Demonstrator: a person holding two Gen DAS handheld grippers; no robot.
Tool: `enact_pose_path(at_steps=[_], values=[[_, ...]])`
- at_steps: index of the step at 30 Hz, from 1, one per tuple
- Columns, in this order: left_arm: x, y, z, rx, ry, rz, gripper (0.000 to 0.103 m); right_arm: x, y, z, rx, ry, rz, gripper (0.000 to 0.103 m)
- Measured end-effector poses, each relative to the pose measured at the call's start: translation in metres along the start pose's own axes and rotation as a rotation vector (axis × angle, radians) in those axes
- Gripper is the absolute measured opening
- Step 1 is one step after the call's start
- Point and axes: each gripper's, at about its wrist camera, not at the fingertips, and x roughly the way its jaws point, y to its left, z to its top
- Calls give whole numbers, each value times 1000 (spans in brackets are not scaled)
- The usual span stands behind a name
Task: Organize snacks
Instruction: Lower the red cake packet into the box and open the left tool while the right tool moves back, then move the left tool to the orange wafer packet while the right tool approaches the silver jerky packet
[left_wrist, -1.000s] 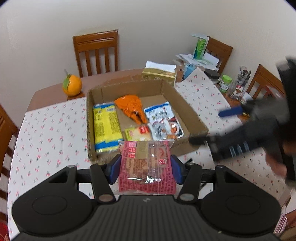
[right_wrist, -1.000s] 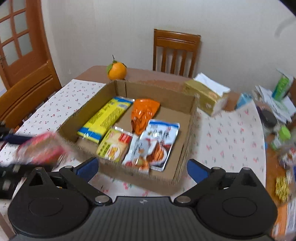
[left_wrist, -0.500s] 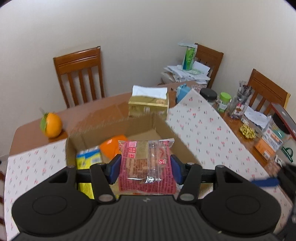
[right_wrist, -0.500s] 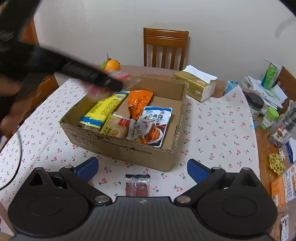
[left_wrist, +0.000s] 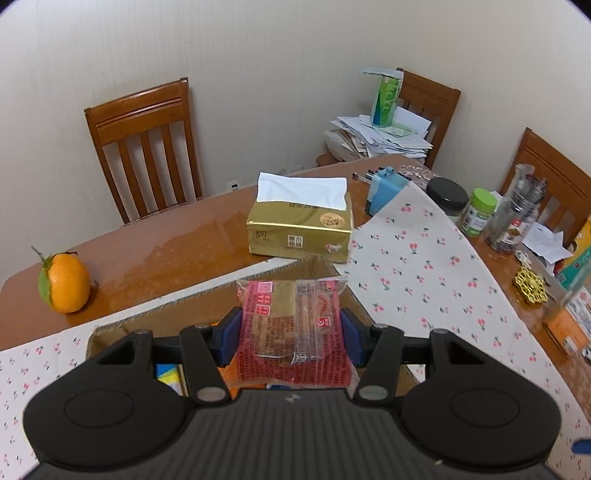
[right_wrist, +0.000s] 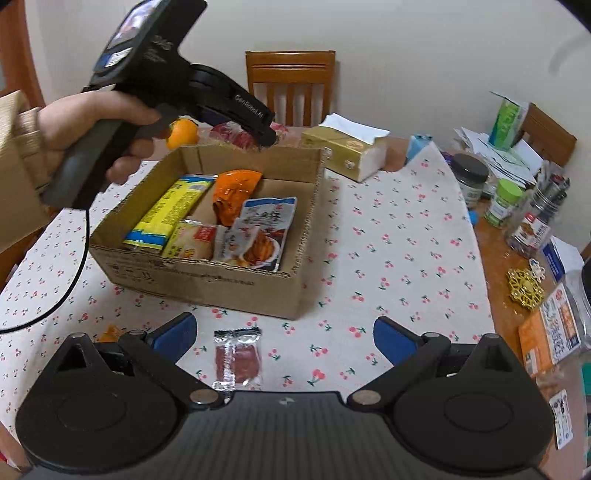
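My left gripper (left_wrist: 290, 336) is shut on a red snack packet (left_wrist: 291, 332) and holds it above the far part of an open cardboard box (left_wrist: 258, 275). From the right wrist view the same packet (right_wrist: 236, 134) hangs over the box's back wall (right_wrist: 255, 158), with a hand on the left gripper's handle. Inside the box lie a yellow packet (right_wrist: 166, 210), an orange bag (right_wrist: 232, 188) and a blue-and-white pouch (right_wrist: 264, 225). My right gripper (right_wrist: 284, 339) stands open above a small clear packet of red snack (right_wrist: 238, 360) on the cloth.
A gold tissue box (left_wrist: 299, 229) and an orange (left_wrist: 64, 282) sit on the bare wood behind the box. Jars (right_wrist: 502, 203), papers and cartons crowd the table's right edge. Wooden chairs (left_wrist: 144, 147) surround the table. A black cable (right_wrist: 70, 280) trails over the cloth at left.
The left gripper carried the red packet from the box's near edge across to its far side. The right gripper pulled back a little, bringing the small clear packet into view between its fingers.
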Motion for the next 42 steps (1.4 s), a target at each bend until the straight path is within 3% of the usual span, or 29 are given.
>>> enact_pose_path(at_steps=[1,5,14,21,26,34,42], values=[[5,0,2,3,-3,17,57,0,-1,-1,3,1,-4,103],[6,0,5,-7,-21,71,82,-1,-3,-2,7,3,-11,103],[-40,1,-3,15,-55,73,84,-6,-1,-2,-4,-9,-4,103],[-78,0,-27,22,-73,102,84,-13,3,-3,-24,-21,-18,103],[-101,-1,-56,15,-73,140,84,-16,5,-7,-37,-17,-32,103],[-125,0,-119,-76,-39,181,84,-17,11,-20,-79,-17,-23,103],[-133,-3,-176,-178,46,201,84,-5,24,-40,-167,26,-24,103]])
